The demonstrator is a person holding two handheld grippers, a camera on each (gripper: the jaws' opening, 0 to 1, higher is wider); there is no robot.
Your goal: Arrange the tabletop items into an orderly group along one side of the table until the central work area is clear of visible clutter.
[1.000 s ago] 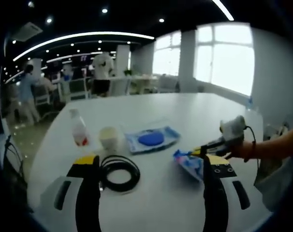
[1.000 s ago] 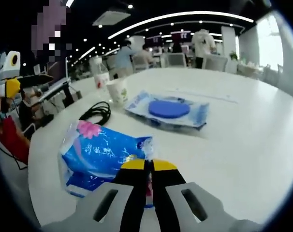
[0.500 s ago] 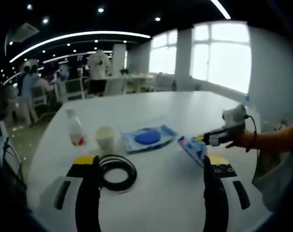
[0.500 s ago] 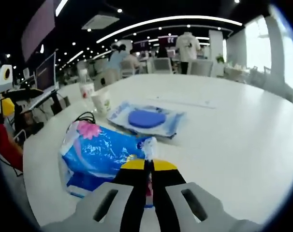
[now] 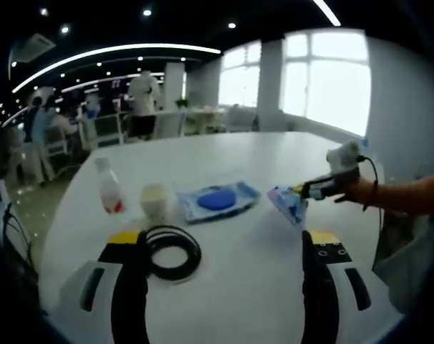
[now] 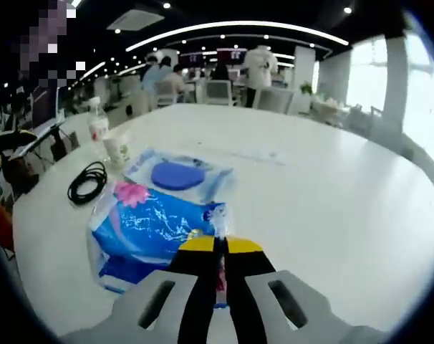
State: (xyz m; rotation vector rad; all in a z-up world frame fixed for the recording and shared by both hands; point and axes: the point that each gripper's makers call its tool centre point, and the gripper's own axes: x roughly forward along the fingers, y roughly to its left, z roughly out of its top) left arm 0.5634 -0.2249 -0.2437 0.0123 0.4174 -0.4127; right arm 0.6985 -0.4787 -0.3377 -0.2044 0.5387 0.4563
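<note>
Table [image 5: 274, 287]: white, smooth, rounded at the far end, chairs and people beyond it. Blue packet [image 6: 149, 229], glossy crinkled film with a pink flower print, hangs off the surface, pinched at its edge by the right gripper [image 6: 218, 251], jaws pressed together on it. Clear pack [image 5: 215, 200] holding a blue disc lies mid-table. Black cable coil [image 5: 172, 251] lies beside the left gripper [image 5: 220, 247], whose jaws stand spread and hold nothing. Paper cup [image 5: 155, 200] and plastic bottle [image 5: 109, 189], upright, stand just beyond the coil.
</note>
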